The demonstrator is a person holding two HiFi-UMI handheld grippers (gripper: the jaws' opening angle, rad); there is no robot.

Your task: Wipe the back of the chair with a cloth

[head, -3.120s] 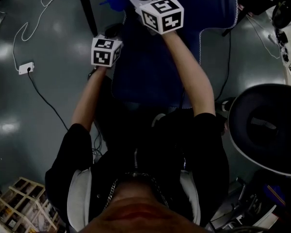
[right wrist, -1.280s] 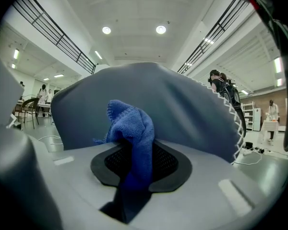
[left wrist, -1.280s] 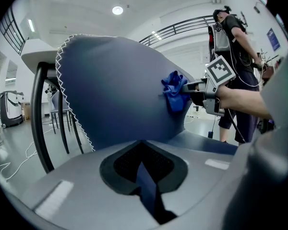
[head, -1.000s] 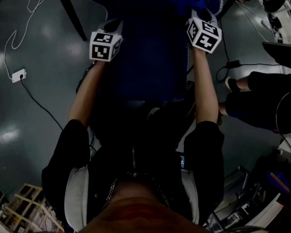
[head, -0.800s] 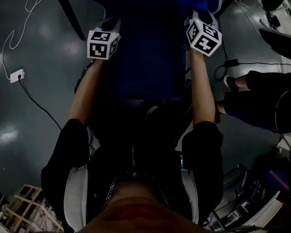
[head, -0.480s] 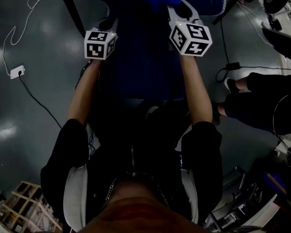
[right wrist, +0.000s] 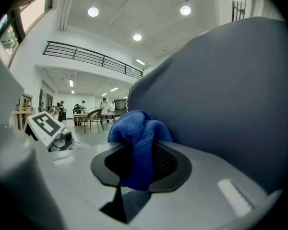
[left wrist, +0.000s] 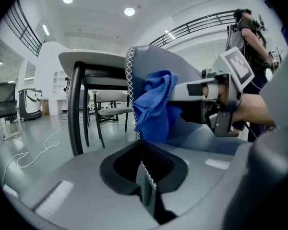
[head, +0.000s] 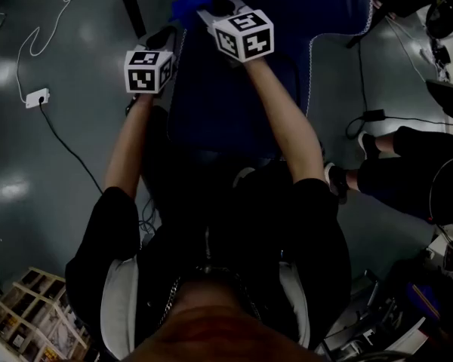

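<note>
head view showed the left gripper at the left edge of the chair back. left gripper view confirmed its jaws closed on that stitched edge, apparently steadying the chair. just to its right, the blue cloth was pressed against the chair back near the upper left. it was bunched in the right gripper, and right gripper view showed those jaws clamped on it.

judged step: a wiping pass in hand, at the left end of the panel. the next move would call for drawing the cloth across or down with steady contact while the left grip braces the chair.

the top of the chair back was cut off by the frame. head view was dark, so no dirt or wiped area could be made out.
</note>
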